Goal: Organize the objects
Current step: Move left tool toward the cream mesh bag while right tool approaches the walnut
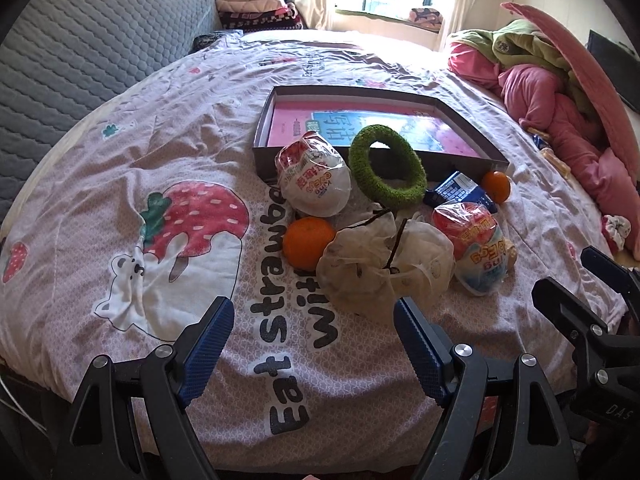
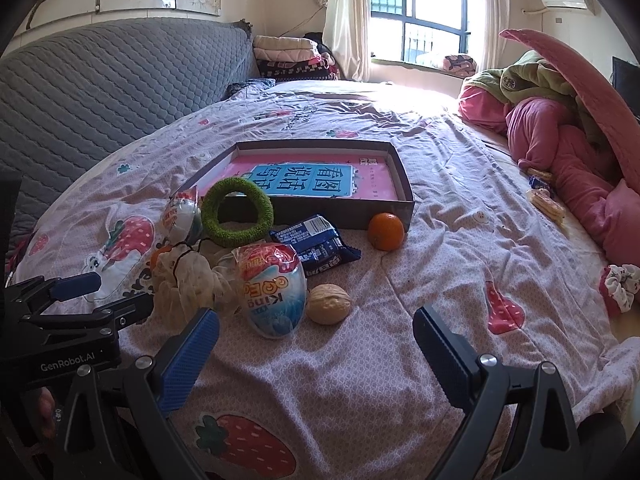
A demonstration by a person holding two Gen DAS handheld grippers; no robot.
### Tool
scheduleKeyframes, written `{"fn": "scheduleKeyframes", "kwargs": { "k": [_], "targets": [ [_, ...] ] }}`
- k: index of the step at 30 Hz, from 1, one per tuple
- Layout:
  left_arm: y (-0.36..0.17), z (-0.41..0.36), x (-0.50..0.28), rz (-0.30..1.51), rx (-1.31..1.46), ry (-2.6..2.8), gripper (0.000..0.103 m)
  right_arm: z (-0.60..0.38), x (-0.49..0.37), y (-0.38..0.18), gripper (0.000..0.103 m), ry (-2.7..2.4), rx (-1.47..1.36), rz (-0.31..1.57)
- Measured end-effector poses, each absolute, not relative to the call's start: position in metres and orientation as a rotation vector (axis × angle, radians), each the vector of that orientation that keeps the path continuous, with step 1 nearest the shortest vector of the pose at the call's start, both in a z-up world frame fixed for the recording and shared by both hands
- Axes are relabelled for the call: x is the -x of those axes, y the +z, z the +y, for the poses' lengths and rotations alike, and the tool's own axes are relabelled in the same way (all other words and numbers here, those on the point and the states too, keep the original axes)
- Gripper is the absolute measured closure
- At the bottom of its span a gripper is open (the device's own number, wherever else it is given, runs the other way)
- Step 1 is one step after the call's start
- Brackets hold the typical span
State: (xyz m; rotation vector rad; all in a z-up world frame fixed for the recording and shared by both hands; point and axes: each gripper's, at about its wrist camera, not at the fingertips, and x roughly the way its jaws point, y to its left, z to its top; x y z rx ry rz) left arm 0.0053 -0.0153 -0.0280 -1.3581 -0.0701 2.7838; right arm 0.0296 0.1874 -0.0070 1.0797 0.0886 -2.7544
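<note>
The left gripper (image 1: 314,318) is standing with its blue-padded jaws spread wide and gripping nothing, hovering above the strawberry-print bedsheet (image 1: 120,160); its arms are running out of the frame at the bottom. Just beyond its fingertips the gauzy white pouches (image 1: 376,264) are lying crumpled, partly hiding the near orange (image 1: 307,243) and leaning against the blue-and-red egg toy (image 1: 478,248). The right gripper (image 2: 316,328) is likewise hanging fully open and empty, with the walnut (image 2: 329,303) lying just past its jaws; the walnut is not showing in the left view, being hidden behind the egg. Farther out, the white egg toy (image 1: 314,182) and the green fuzzy ring (image 1: 386,164) are leaning on the shallow cardboard box (image 1: 496,160), the ring covering part of the pink book (image 2: 312,184) inside. The dark blue snack packet (image 2: 316,244) and the far orange (image 2: 386,231) are resting near the box's front wall. At the right, small wrapped items (image 2: 544,196) beside the pink bedding (image 2: 580,168) are too blurred to identify.
</note>
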Motion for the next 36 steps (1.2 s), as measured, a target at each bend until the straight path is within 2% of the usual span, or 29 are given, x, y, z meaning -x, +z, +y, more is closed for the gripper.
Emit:
{"fn": "scheduleKeyframes", "kwargs": {
  "k": [19, 29, 36],
  "targets": [
    [-0.042, -0.017, 0.004, -0.118, 1.366, 2.702, 0.02, 0.196, -0.017, -0.031, 0.007, -2.712, -1.192, 0.057],
    [-0.042, 0.012, 0.012, -0.029, 1.305, 2.657, 0.02, 0.202, -0.009, -0.035, 0.008, -2.703, -1.199, 0.047],
    [-0.043, 0.018, 0.022, 0.023, 1.282, 2.671, 0.02, 0.214, 0.002, -0.042, 0.014, -2.718, -1.245, 0.062]
  ]
}}
